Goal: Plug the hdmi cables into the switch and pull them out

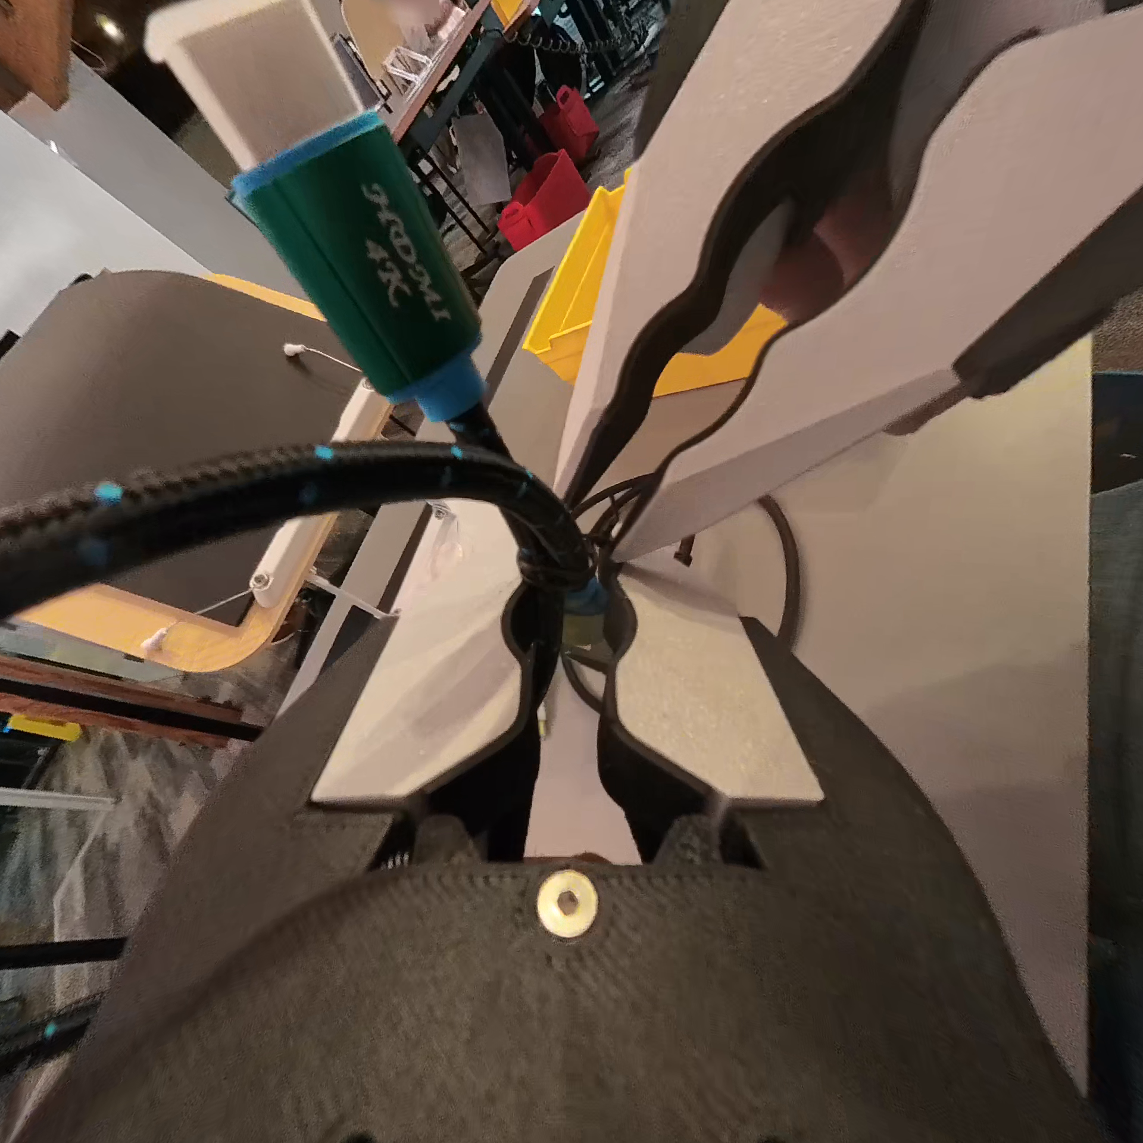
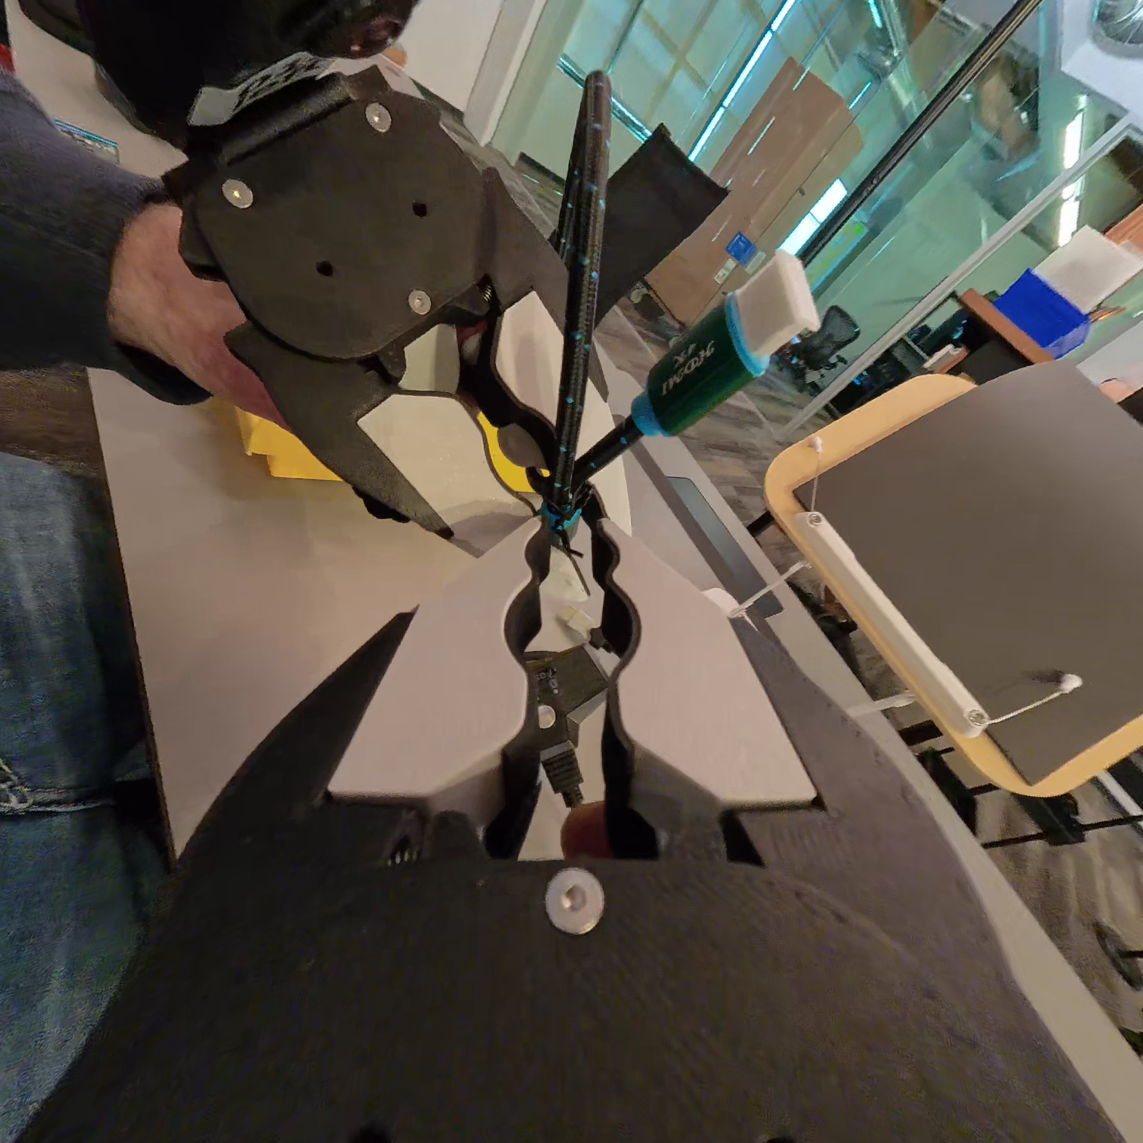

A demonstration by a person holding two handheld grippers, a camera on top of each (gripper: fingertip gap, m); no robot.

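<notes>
A black braided HDMI cable with blue flecks is bundled with a tie. Its green plug sticks up to the left, and in the right wrist view it wears a white cap. My left gripper is shut on the bundle at the tie. My right gripper is shut on the same knot from the opposite side. It enters the left wrist view from the upper right. A small black connector piece shows in the gap between my right fingers; I cannot tell whether it is gripped.
The grey table lies below both grippers. A yellow bin stands behind them, with red bins on the floor farther off. A chair with a black seat and a light wood rim stands close beside the table edge. A person's hand holds the left gripper. Only a small space, under 4 cm, lies between the two pairs of fingers.
</notes>
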